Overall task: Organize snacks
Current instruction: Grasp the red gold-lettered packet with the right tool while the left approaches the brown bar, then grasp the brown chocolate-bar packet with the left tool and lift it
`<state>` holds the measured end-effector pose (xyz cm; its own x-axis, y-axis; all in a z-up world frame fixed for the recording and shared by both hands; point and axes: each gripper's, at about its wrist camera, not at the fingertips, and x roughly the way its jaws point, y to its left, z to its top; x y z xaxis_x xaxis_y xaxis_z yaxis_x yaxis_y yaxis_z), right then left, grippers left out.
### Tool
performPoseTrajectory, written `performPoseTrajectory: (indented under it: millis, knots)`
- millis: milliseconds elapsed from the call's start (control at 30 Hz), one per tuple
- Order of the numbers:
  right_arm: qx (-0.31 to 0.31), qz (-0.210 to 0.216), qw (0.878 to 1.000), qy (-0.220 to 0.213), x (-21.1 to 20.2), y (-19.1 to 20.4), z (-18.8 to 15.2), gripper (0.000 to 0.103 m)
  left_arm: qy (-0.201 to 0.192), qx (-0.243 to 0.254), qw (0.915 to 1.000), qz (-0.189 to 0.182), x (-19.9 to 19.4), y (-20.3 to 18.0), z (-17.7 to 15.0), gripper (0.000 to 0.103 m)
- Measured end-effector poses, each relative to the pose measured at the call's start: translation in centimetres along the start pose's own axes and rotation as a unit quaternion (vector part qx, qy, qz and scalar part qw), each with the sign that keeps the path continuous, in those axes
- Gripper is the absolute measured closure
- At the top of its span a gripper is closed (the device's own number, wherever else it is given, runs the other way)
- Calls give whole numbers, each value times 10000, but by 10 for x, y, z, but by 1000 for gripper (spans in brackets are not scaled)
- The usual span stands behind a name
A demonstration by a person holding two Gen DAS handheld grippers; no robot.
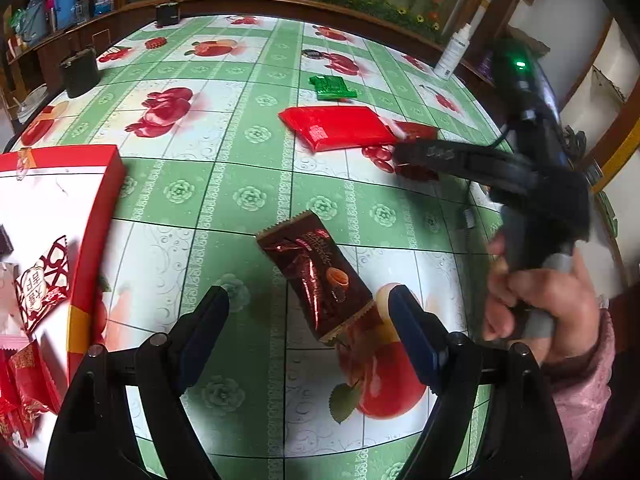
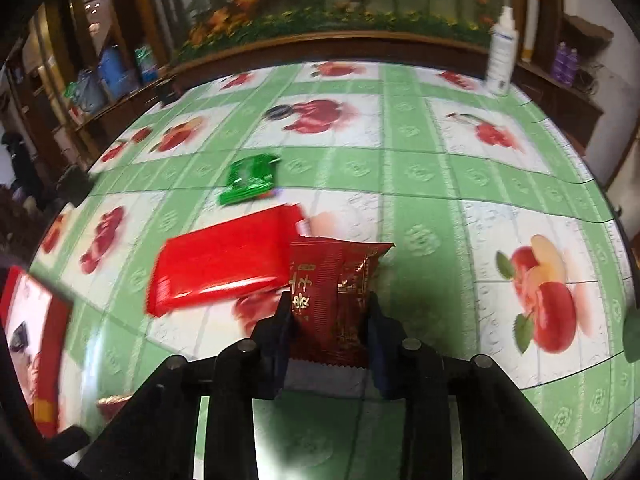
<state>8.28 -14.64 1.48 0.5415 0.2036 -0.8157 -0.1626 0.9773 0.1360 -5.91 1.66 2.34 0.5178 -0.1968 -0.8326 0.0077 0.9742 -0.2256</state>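
Right gripper (image 2: 330,312): pads pressed on a dark red snack packet (image 2: 334,300), gripped at both side edges, held just above the table (image 2: 420,184). Left gripper (image 1: 308,304): jaws wide apart, nothing between the pads; a brown snack packet (image 1: 316,276) lies flat on the table ahead of them, untouched. Beyond: large red packet (image 2: 224,264) just left of the held one, green packet (image 2: 250,178) farther back. Red-rimmed box (image 1: 60,208) at left table edge, with several snacks already inside. White bottle (image 2: 500,52) at far right.
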Motion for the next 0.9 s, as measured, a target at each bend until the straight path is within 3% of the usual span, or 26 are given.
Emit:
performPoseTrajectory:
  millis: [100, 133, 233, 467, 633, 767, 833, 900]
  knots:
    - [684, 472, 9965, -52, -14, -32, 7, 70, -16, -56, 10000, 34, -1, 2, 0, 21]
    - [1062, 823, 9908, -137, -23, -49, 9, 70, -12, -67, 10000, 42, -1, 1, 0, 21]
    - [1747, 1363, 9742, -419, -40, -84, 12, 70, 8, -3, 10000, 76, -1, -5, -1, 21]
    - [2660, 1477, 9487, -859, -58, -131, 11, 70, -34, -38, 9996, 288, 11, -17, 4, 21]
    - [2724, 1590, 9449, -875, -58, -132, 13, 69, -53, 75, 9986, 514, 25, -23, 7, 21]
    - [2607, 1564, 9489, -842, -58, -126, 13, 69, -225, 366, 9974, 571, 30, -27, 4, 21]
    - [2586, 1580, 9494, -824, -57, -125, 14, 69, -327, 466, 9962, 660, 29, -27, 2, 30]
    - [2554, 1564, 9508, -792, -56, -123, 14, 69, -442, 575, 9946, 745, 27, -25, 0, 45]
